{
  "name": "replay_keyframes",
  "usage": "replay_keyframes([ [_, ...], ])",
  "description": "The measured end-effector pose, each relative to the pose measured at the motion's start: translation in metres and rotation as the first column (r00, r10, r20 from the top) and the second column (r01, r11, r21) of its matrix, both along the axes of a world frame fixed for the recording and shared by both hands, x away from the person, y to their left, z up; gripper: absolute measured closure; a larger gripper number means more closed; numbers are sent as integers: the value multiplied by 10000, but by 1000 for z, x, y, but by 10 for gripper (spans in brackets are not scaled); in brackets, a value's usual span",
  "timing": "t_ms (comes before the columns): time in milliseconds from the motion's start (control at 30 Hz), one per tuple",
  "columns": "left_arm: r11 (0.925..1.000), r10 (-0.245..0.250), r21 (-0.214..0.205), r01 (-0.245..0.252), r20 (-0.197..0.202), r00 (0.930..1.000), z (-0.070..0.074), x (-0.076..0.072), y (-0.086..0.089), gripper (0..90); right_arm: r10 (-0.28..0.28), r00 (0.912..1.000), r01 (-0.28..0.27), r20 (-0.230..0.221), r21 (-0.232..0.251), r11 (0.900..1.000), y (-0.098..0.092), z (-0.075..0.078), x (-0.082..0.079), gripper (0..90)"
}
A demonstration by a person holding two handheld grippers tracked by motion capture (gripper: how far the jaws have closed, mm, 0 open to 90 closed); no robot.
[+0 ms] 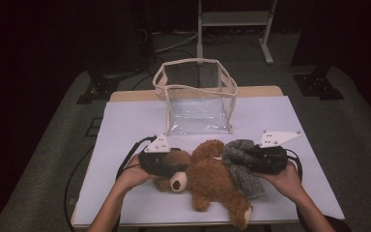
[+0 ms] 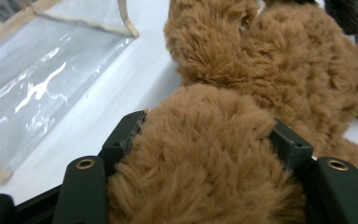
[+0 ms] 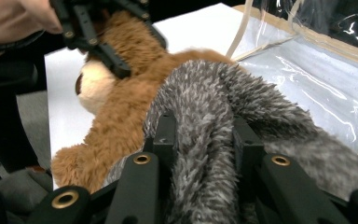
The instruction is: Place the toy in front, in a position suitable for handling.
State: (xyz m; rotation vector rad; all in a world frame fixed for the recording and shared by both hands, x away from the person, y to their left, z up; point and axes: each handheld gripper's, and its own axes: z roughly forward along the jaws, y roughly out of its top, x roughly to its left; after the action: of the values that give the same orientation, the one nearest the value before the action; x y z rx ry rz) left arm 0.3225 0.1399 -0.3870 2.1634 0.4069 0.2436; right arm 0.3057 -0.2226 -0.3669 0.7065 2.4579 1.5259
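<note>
Your left tongs [image 1: 174,166] are clamped on the head of the brown teddy bear [image 1: 212,179], whose fur bulges between the jaws and hides the pads in the left gripper view. Your right tongs [image 1: 244,157] pinch a fold of the grey furry cloth [image 1: 244,169]; its pile covers the pads too, so you cannot make out the exact contact in the right gripper view. From above, your hands and the gripper bodies cover the bear's ear and part of the cloth. The bear lies on its back at the near middle of the white surface [image 1: 125,121], muzzle toward you, with the cloth draped against its right side. Behind it stands a clear plastic bag [image 1: 195,94] with cream trim, mouth open upward. The room around is dark; a pale metal frame [image 1: 234,21] stands on the grey floor beyond. No writing is readable anywhere.
</note>
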Motion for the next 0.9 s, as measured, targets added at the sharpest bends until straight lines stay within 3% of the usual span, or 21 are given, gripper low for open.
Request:
replay_keyframes([
  [67,9999,0,-163,-2,-79,10000,-1,-3,3,337,168,9993,-174,-331,-177,9997,7,-10,0,682],
  [100,9999,-22,-112,21,-82,10000,1,-4,3,337,168,9993,-174,-331,-177,9997,7,-10,0,682],
  [133,10000,-56,-21,56,-18,10000,3,-5,1,263,419,9979,-429,-493,-199,9989,15,-17,-5,682],
  [200,9996,-183,194,182,63,9998,9,-5,-4,224,519,9972,-526,-541,-119,9985,17,-18,-7,683],
  [233,9984,-544,137,542,181,9984,17,-7,-10,194,552,9972,-558,-497,-93,9984,17,-19,-10,685],
  [333,9969,-782,69,780,395,9962,27,-8,-17,179,643,9965,-646,-537,-45,9979,16,-20,-14,687],
  [400,9933,-1153,-63,1156,320,9928,35,-6,-27,166,693,9963,-695,-506,-20,9976,16,-22,-17,687],
  [433,9912,-1322,8,1322,313,9907,36,-5,-32,166,736,9962,-739,-462,-34,9973,16,-23,-21,688],
  [467,9870,-1569,397,1556,308,9871,38,-2,-44,166,747,9963,-751,-424,-65,9972,16,-23,-22,688],
  [500,9870,-1569,397,1556,308,9871,38,-2,-44,166,747,9963,-751,-424,-65,9972,16,-23,-22,688],
  [533,9819,-1810,605,1794,217,9832,39,2,-53,166,785,9963,-789,-359,-93,9968,17,-23,-24,690],
  [567,9819,-1810,605,1794,217,9832,39,2,-53,167,785,9963,-789,-359,-93,9968,17,-23,-24,690],
  [733,9696,-2002,1441,1979,19,9797,37,11,-74,167,945,9950,-949,-325,-91,9955,17,-24,-27,691],
  [767,9645,-2045,1696,2025,-57,9789,37,13,-78,191,982,9946,-985,-325,-96,9951,17,-24,-28,691],
  [800,9480,-2498,1984,2487,-200,9681,35,15,-83,274,982,9946,-985,-328,-84,9951,17,-24,-28,691],
  [833,9480,-2498,1984,2487,-200,9681,35,15,-83,407,982,9946,-985,-328,-84,9951,17,-24,-28,691],
  [867,9423,-2636,2006,2680,-490,9634,35,18,-85,488,953,9951,-957,-257,-154,9953,16,-24,-28,689],
  [900,9423,-2636,2006,2680,-490,9634,35,18,-85,565,953,9951,-957,-257,-154,9953,16,-24,-28,689],
])
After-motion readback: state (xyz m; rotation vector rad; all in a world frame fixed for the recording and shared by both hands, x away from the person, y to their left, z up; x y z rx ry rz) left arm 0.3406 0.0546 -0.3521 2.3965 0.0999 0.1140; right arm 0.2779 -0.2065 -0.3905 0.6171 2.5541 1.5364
